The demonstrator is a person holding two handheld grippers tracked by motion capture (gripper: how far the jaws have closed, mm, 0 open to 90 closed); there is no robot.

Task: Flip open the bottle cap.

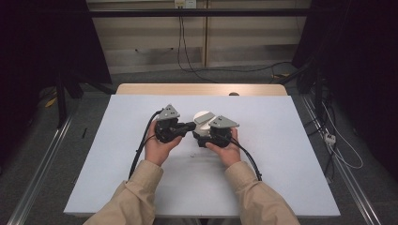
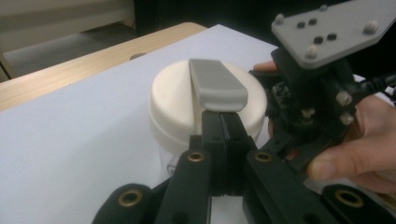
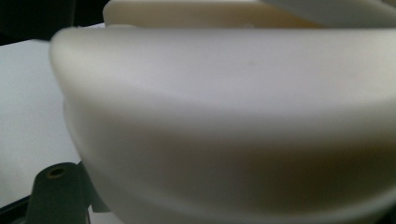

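- High view is showing a person working at the middle of a pale blue-white tabletop (image 1: 263, 178), both hands meeting around a small round cream container (image 1: 202, 123) with a grey flip tab (image 1: 202, 118) across its lid.
- Left gripper view is showing the left hand-held gripper (image 2: 223, 122) with its black jaws pressed together, their tips sitting just under the free end of the grey tab (image 2: 217, 84); nothing is lying between them.
- Right hand-held gripper (image 1: 212, 133) is sitting tight against the container's side; from the right gripper view, with the cream wall (image 3: 224, 116) pressed up close, I am judging its jaws narrow and gripping the container, though the pads themselves are hidden.
- Judging the step: the left jaw tips are levering the tab upward while the right side is steadying the container.
- To do it well, I would be keeping the tips squarely under the tab's lip, lifting gently, and keeping the container from tipping or sliding.
- Lid (image 2: 177, 100) is looking like smooth matte plastic, rounded at the rim; the tab is a flat, soft-edged grey bar.
- Tabletop covering is looking smooth and slippery, with a light wooden edge (image 1: 202, 89) beyond it.
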